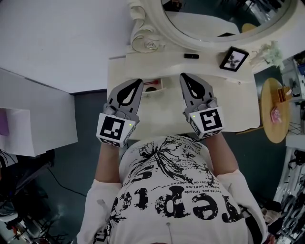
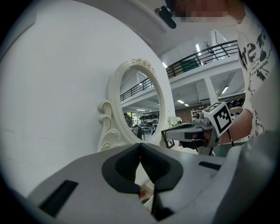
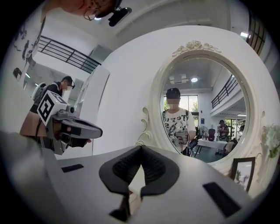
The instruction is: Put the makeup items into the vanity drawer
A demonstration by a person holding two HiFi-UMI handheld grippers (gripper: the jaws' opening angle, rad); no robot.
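With the left gripper [image 1: 139, 82] and right gripper [image 1: 182, 76] both pressed together on nothing above the vanity top [image 1: 164, 114], a pick seems due: the right must spread and reach the small black makeup item [image 1: 191, 55] at the back edge, beyond the open drawer [image 1: 157, 81].

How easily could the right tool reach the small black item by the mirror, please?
Probably yes: the right tool, shut and empty, points toward the small black item, with bare vanity top between them.

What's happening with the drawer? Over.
Left gripper, right gripper shut, empty, above vanity. Drawer open. Black item on top by mirror. Nothing blocking.
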